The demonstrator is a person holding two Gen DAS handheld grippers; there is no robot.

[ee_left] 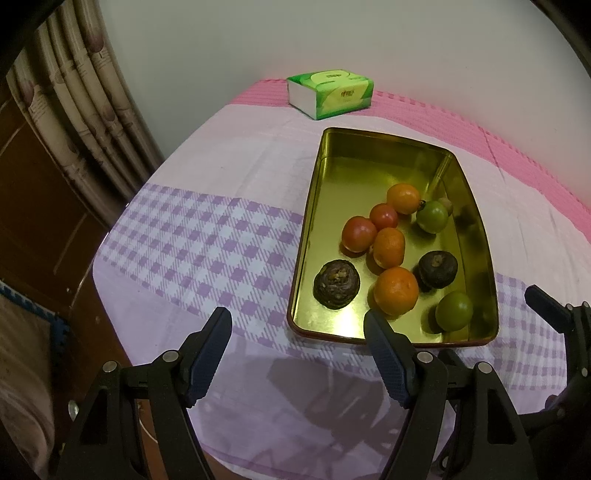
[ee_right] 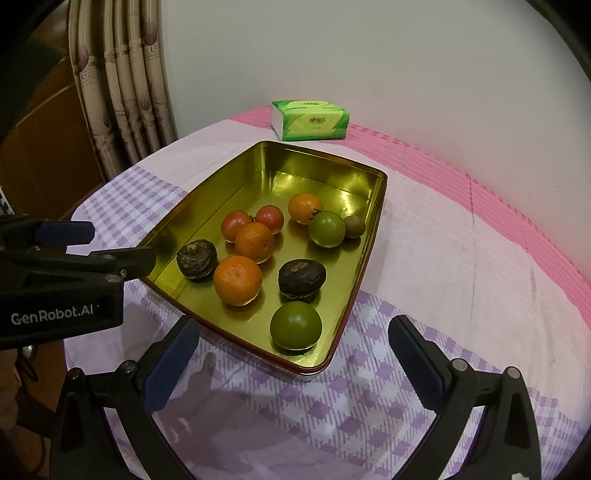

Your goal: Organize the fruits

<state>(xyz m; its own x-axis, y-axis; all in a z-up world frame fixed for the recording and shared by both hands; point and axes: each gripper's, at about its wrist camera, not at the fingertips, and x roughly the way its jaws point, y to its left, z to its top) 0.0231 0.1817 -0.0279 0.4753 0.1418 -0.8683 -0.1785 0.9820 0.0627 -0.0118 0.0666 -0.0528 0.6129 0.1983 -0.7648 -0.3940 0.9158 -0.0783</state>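
- A gold tin (ee_left: 317,206) is being shown on a cloth (ee_left: 207,236) of lilac checks and pink stripes; in the right view the tin (ee_right: 207,206) is lying at an angle on the cloth (ee_right: 424,258).
- All the fruit is being held inside the tin, towards its near half.
- Three oranges are being seen: the largest (ee_left: 396,291) near the front, one (ee_left: 388,247) in the middle and one (ee_left: 403,198) farther back.
- Two red tomatoes (ee_left: 359,234) (ee_left: 383,216) are lying side by side, touching the middle orange.
- Two green fruits are being shown: one (ee_left: 453,311) in the near right corner, the other (ee_left: 432,216) just beside the far orange.
- Two dark wrinkled fruits are being seen: one (ee_left: 337,283) by the left wall, one (ee_left: 438,269) between the green fruits.
- A small brown fruit (ee_right: 354,226) is lying against the right wall, touching the far green fruit.
- The left gripper (ee_left: 297,354) is being held just short of the tin's near edge, jaws wide apart, nothing between them.
- The right gripper (ee_right: 293,354) is being held over the tin's near corner, jaws wide apart and empty.
- A green tissue pack (ee_left: 330,93) is lying beyond the tin, near the wall (ee_left: 332,33).
- A curtain (ee_left: 81,103) is hanging to the left.
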